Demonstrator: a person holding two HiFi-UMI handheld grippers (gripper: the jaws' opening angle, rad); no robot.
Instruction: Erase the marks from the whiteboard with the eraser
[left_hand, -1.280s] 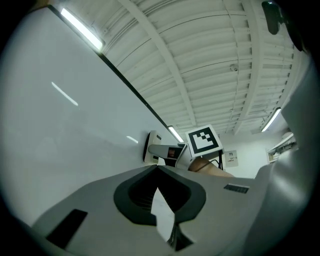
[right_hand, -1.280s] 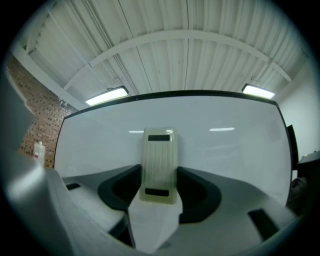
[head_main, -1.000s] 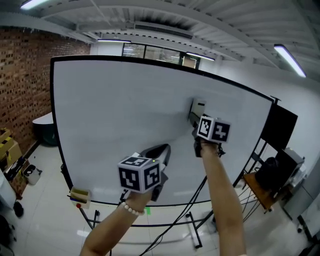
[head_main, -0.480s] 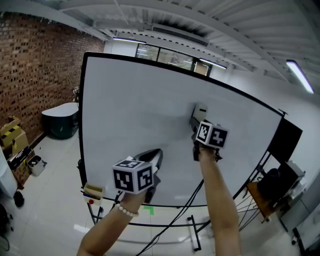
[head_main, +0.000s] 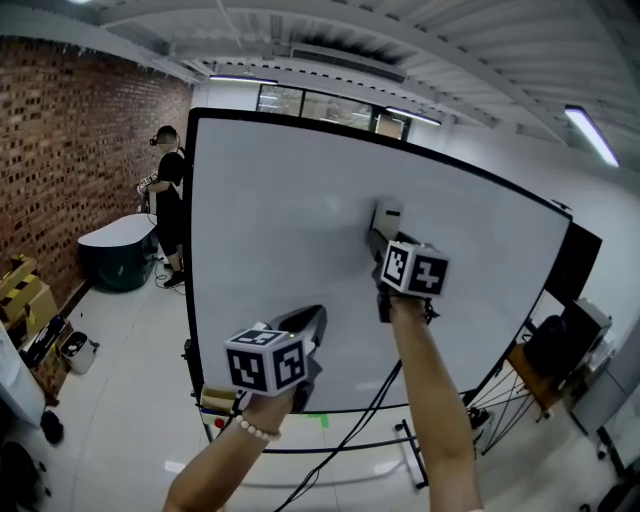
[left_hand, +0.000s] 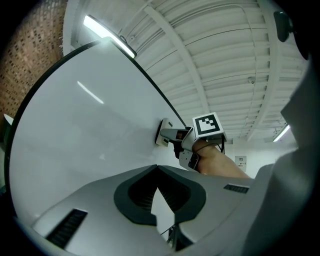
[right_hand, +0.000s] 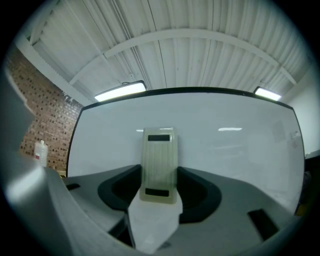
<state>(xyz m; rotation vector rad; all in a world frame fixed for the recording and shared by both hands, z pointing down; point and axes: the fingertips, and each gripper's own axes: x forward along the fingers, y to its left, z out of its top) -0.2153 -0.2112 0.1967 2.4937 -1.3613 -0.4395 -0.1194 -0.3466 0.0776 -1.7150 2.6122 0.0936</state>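
Right gripper (head_main: 380, 245) edged left, arm outstretched, clamping eraser (head_main: 387, 214) against whiteboard (head_main: 280, 220); left gripper (head_main: 312, 318) closed, empty, lower.

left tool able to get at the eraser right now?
Probably not to grip it: the eraser is clamped in the right tool, against the whiteboard. The left tool hangs lower, jaws together. Nothing stands between them, so a touch looks possible.
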